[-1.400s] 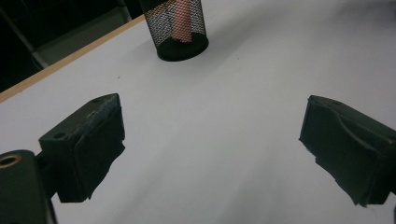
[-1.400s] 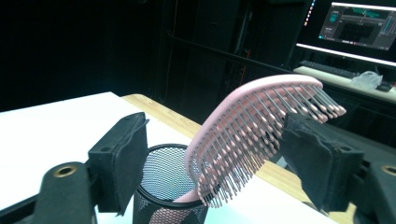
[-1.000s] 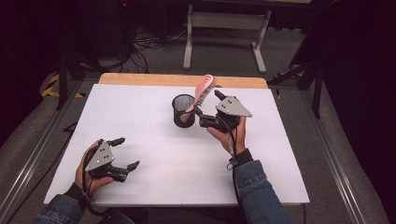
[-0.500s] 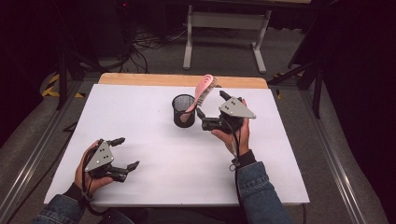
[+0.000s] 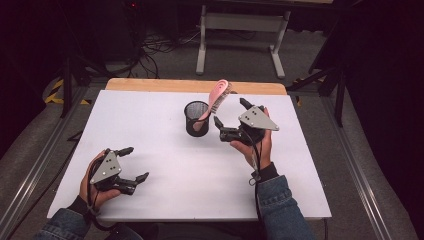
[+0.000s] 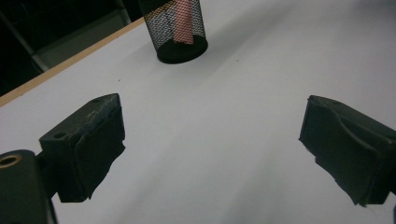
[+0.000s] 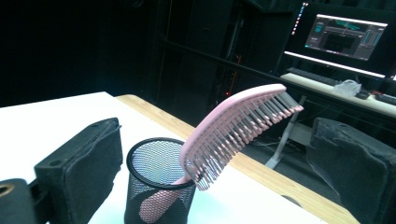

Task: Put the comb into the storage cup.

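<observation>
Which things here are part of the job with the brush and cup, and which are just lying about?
Part of the job:
- pink hairbrush, handle down in the cup
- black mesh cup
- right gripper, jaws open beside the brush, having just opened
- left gripper, open, resting near the table's front edge

Just lying about:
- monitor
- keyboard
- floor cables

A dark room surrounds the white-topped desk; cables trail over grey floor, a monitor glows behind.

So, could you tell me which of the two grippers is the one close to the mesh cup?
The right gripper, open beside the black mesh cup holding the pink brush; the left gripper rests far off at the table's near edge.
</observation>
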`<state>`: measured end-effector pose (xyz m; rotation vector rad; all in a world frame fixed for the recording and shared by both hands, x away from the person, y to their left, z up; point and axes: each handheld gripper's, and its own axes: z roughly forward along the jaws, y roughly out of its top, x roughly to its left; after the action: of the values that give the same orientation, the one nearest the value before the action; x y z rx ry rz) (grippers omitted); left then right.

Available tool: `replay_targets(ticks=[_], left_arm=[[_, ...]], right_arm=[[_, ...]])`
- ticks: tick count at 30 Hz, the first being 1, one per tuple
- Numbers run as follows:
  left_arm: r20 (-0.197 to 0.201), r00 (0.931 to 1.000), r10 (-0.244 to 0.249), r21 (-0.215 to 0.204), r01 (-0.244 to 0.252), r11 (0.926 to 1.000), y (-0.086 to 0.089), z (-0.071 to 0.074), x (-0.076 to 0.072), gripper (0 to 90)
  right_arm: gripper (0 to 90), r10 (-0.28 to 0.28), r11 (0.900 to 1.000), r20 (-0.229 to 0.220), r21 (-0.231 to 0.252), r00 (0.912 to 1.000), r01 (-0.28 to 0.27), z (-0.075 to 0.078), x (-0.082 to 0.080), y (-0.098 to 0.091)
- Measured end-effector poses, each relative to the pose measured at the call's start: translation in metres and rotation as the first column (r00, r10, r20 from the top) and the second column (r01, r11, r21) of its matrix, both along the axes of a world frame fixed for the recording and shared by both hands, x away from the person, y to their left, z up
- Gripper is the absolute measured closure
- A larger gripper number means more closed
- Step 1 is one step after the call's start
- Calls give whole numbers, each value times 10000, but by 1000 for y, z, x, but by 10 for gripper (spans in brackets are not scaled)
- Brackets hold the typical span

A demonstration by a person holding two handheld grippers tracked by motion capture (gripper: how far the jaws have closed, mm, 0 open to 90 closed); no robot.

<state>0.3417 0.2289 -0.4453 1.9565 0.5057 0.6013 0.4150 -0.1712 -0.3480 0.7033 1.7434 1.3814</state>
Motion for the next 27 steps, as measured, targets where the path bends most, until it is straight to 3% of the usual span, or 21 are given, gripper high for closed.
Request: replay_targets(ticks=[27], left_arm=[[68, 10000, -23, -58, 24, 10000, 1, 2, 0, 75]], right_arm=[[51, -45, 9996, -5, -274, 10000, 45, -1, -14, -13]])
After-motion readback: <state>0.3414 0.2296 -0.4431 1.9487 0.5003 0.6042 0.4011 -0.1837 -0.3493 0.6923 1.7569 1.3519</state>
